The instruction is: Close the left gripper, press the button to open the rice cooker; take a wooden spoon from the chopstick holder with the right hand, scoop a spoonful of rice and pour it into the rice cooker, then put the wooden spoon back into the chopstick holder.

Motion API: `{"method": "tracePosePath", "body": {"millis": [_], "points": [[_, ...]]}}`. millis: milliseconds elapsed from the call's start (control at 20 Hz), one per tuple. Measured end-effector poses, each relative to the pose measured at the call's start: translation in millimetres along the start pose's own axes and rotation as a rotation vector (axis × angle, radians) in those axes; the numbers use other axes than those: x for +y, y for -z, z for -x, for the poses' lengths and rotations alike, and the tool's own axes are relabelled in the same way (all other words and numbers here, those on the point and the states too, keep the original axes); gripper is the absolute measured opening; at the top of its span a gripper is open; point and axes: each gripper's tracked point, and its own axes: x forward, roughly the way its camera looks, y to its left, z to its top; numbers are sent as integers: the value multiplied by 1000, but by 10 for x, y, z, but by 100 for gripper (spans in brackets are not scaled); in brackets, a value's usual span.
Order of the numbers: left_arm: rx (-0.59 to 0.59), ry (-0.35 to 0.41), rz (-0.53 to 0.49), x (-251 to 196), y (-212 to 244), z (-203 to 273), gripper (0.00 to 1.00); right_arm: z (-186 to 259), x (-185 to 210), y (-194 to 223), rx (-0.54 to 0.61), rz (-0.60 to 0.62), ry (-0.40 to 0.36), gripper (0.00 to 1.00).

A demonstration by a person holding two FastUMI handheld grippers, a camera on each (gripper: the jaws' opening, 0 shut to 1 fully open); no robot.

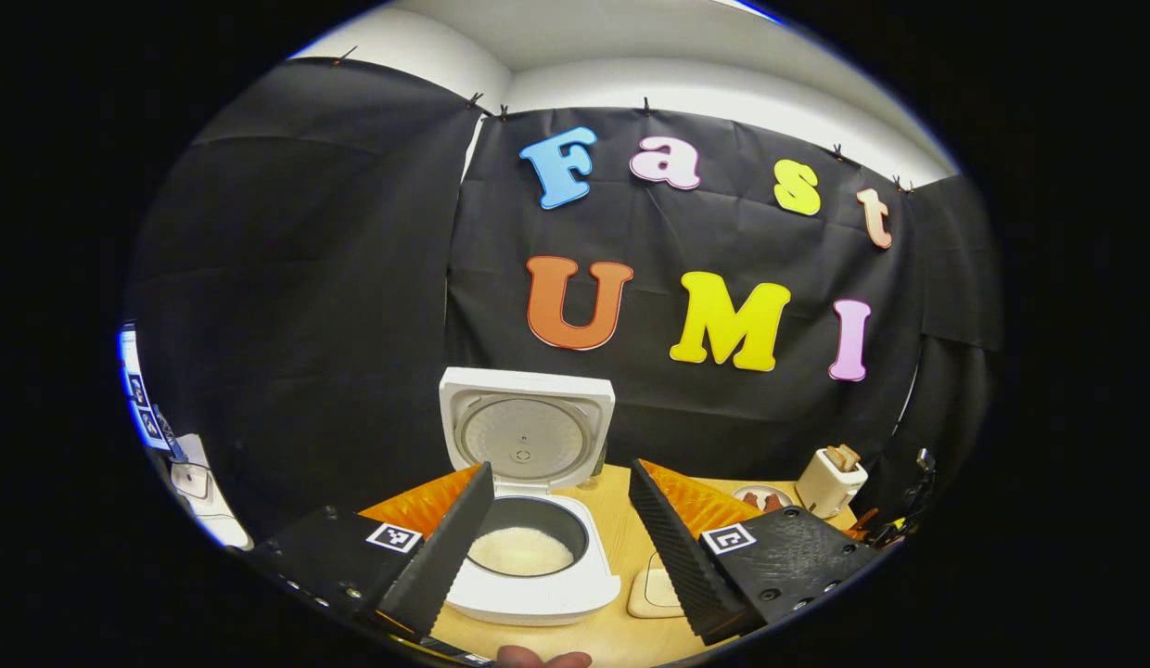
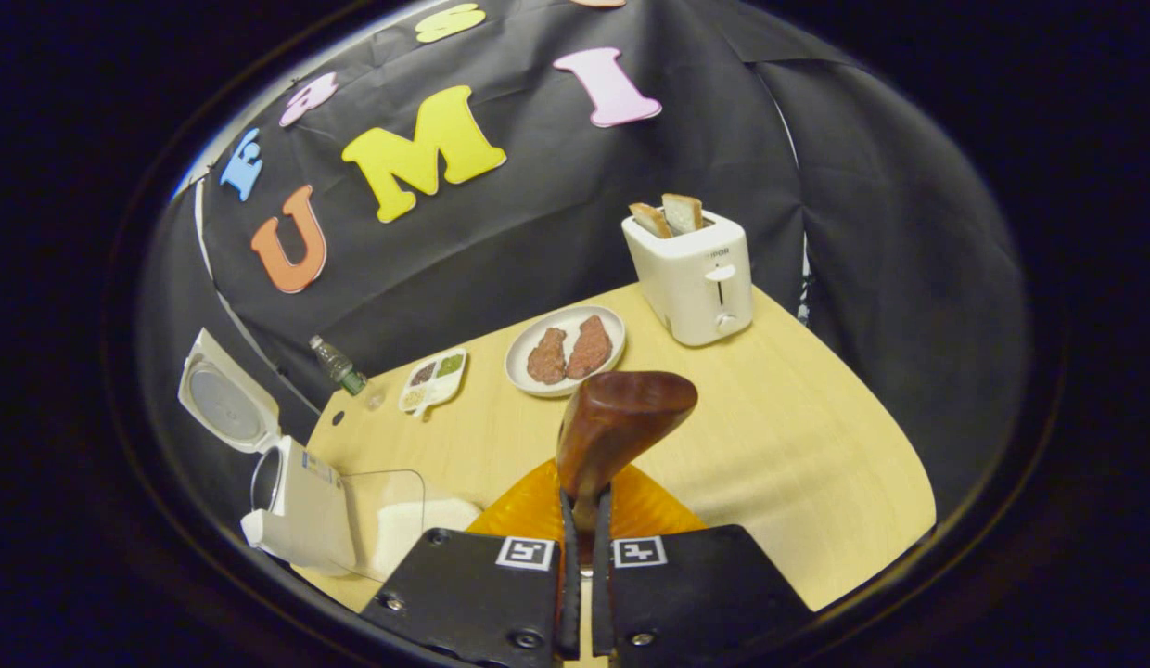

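The white rice cooker (image 1: pixel 538 594) stands open in front of me, its lid (image 1: pixel 527 431) upright and white rice (image 1: pixel 519 550) in the pot. My left gripper (image 1: pixel 561 547) is open, its fingers on either side of the pot and a little short of it. In the right gripper view, my right gripper (image 2: pixel 584 508) is shut on the handle of a wooden spoon (image 2: pixel 621 422). The spoon's bowl points forward over the table, its back toward the camera, so its contents are hidden. The cooker (image 2: pixel 301 506) is low at the left, lid (image 2: pixel 224 401) up.
A clear box (image 2: pixel 389 520) holding something white sits just right of the cooker, also seen as the box (image 1: pixel 657 589). Farther back stand a toaster (image 2: pixel 696 274) with bread, a plate (image 2: pixel 538 382) of two meat pieces, a small divided dish (image 2: pixel 433 376) and a bottle (image 2: pixel 338 365). A fingertip (image 1: pixel 543 659) shows at the bottom edge.
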Motion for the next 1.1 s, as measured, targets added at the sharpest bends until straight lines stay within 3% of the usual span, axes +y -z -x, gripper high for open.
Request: {"method": "tracePosePath", "body": {"millis": [200,350,400,450,550,600,700,800,900,1100], "points": [[21,-6,-8,9,36,11,94,-90,-34,235,15,-3,-2,12],[9,-3,-7,10,-32,7,94,-50,-26,204,14,-7,-2,19],[3,-1,-8,14,-50,-7,94,-4,-15,151,2,3,-2,25],[-3,-1,-6,32,-88,-25,94,64,-2,83,-11,9,-5,42],[-25,9,8,38,-179,-94,94,187,-68,-55,-40,18,23,65],[-33,10,12,59,-225,-125,94,271,-82,-127,-57,21,33,63],[-63,-3,4,136,-378,-219,94,484,-146,-302,-104,9,66,75],[-96,-4,21,170,-575,-323,94,750,-166,-521,-169,26,94,72],[-135,-13,42,260,-788,-448,94,1035,-137,-797,-243,97,125,80],[-180,-28,32,437,-1167,-814,94,1629,241,-1351,-408,214,138,82]]}}
